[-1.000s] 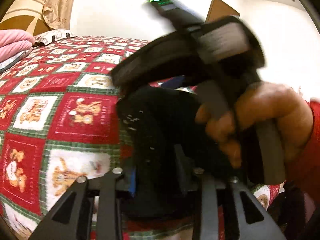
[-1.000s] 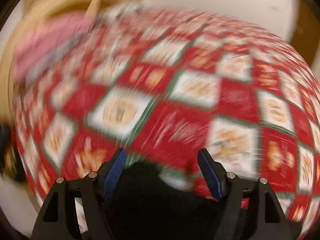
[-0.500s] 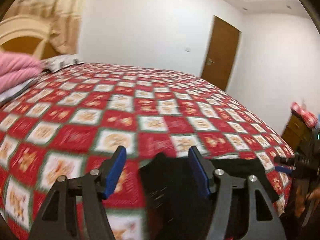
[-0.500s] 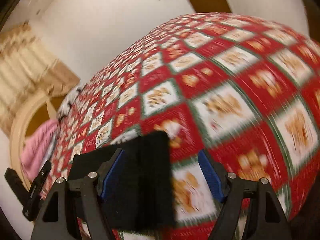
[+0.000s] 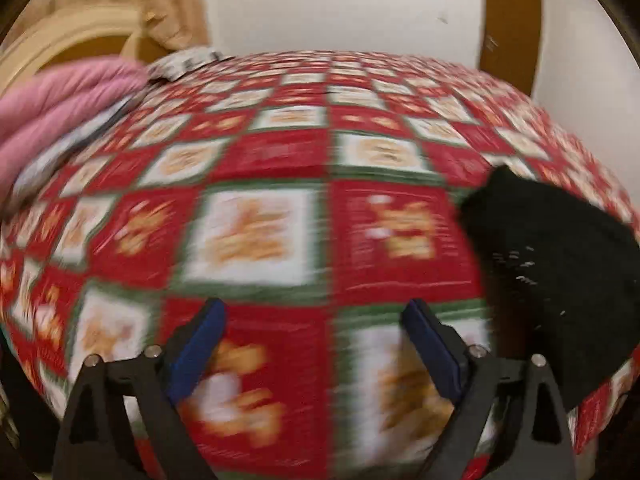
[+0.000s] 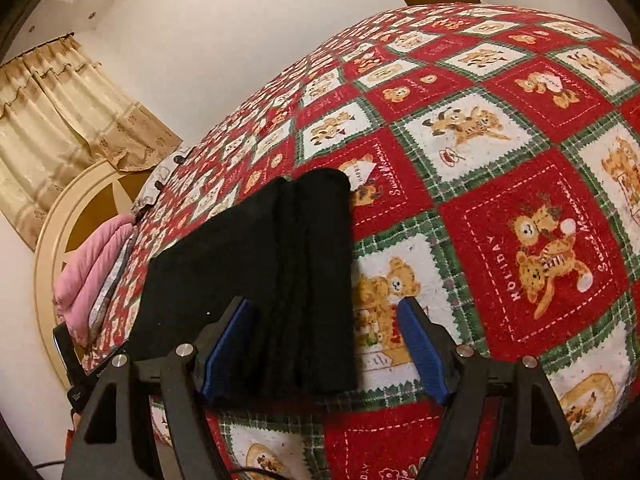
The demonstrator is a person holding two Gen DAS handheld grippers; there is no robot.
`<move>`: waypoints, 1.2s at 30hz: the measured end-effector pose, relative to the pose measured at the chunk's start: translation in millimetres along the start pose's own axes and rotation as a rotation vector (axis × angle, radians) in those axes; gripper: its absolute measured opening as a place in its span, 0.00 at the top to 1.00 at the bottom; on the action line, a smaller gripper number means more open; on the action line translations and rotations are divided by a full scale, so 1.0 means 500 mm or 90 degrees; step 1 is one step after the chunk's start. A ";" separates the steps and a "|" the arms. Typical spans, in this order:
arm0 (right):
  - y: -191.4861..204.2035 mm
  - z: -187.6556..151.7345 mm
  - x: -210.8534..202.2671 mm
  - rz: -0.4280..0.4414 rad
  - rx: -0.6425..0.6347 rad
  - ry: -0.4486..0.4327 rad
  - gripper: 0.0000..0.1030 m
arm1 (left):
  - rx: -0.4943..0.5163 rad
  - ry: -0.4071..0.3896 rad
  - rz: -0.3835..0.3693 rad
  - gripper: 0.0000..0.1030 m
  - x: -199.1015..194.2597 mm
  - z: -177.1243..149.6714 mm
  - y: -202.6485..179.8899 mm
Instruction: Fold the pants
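The black pants lie folded into a compact rectangle on the red teddy-bear bedspread. In the right wrist view my right gripper is open, its blue-padded jaws wide apart over the near right part of the pants, holding nothing. In the blurred left wrist view the pants lie at the right edge. My left gripper is open and empty over bare bedspread, left of the pants. The left gripper's body shows at the far left of the right wrist view.
Pink folded bedding and a patterned pillow lie at the head of the bed by a cream headboard. A brown door stands behind the bed's far side. Beige curtains hang at left.
Both grippers have let go of the pants and opened. The left gripper has swung left, so the pants moved from between its jaws to the right edge of its view. The right gripper has steadied.
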State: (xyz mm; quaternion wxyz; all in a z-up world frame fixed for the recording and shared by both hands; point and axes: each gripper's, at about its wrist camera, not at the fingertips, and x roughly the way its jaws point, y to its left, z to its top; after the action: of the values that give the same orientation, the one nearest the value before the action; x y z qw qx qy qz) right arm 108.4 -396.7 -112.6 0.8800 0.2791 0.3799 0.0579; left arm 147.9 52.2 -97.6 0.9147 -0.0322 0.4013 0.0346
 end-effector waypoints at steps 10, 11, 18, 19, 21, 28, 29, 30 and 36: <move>0.040 -0.028 0.009 0.026 -0.035 0.018 0.25 | -0.068 -0.009 -0.235 0.10 -0.013 0.049 -0.061; 0.055 -0.038 0.009 0.005 -0.062 0.015 0.25 | -0.053 0.009 -0.260 0.10 0.000 0.048 -0.095; 0.059 -0.053 0.009 0.024 -0.071 0.026 0.23 | 0.057 0.018 -0.192 0.00 0.023 0.017 -0.218; 0.042 -0.050 0.006 0.049 -0.033 0.023 0.23 | 0.054 0.019 -0.194 0.00 0.024 0.018 -0.215; 0.028 -0.046 0.006 0.069 -0.003 0.022 0.23 | 0.036 0.024 -0.203 0.00 0.025 0.022 -0.209; 0.082 -0.058 0.019 -0.043 -0.095 0.019 0.45 | 0.030 0.001 -0.153 0.00 0.032 0.014 -0.225; 0.085 -0.056 0.018 -0.035 -0.099 0.019 0.55 | 0.029 0.002 -0.152 0.00 0.031 0.015 -0.225; 0.086 -0.056 0.017 -0.031 -0.100 0.022 0.59 | 0.028 0.006 -0.151 0.00 0.031 0.017 -0.225; 0.138 -0.063 0.012 -0.103 -0.191 0.001 0.64 | 0.019 0.025 -0.128 0.00 0.027 0.019 -0.231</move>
State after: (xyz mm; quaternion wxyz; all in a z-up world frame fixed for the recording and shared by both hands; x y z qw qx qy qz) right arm 98.2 -323.0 -96.7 0.9132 0.1128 0.3891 0.0432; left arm 174.1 -61.3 -97.6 0.9057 -0.0592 0.4148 -0.0642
